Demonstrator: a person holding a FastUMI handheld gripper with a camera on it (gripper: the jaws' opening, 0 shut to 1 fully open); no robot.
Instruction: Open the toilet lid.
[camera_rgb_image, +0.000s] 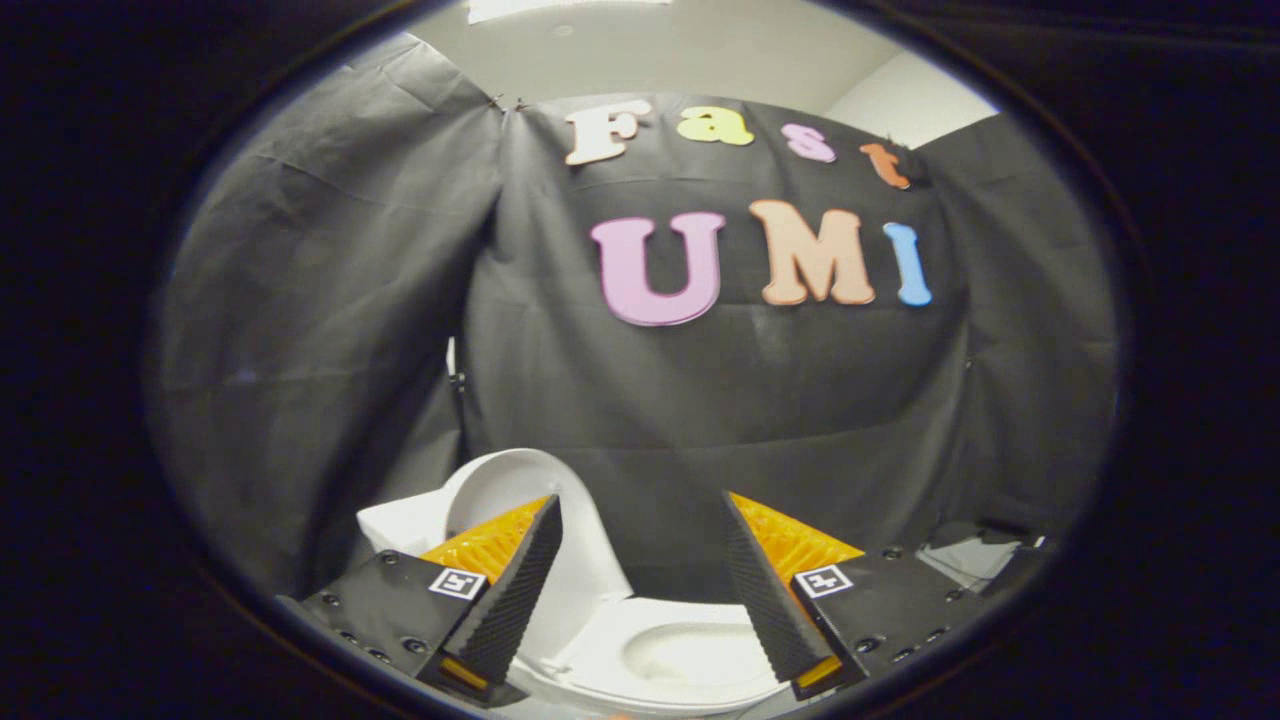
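A white toilet sits low ahead of me, its lid raised upright and leaning back, partly hidden behind my left finger. The white seat ring and the bowl opening lie below, between and beneath my fingers. My gripper is open with a wide gap and holds nothing. The left finger stands in front of the raised lid; whether it touches the lid I cannot tell. The right finger is over the seat's far side.
Black cloth walls the booth close behind the toilet and on both sides. A pale ceiling shows above the cloth. A bit of light floor or surface appears beyond the right finger.
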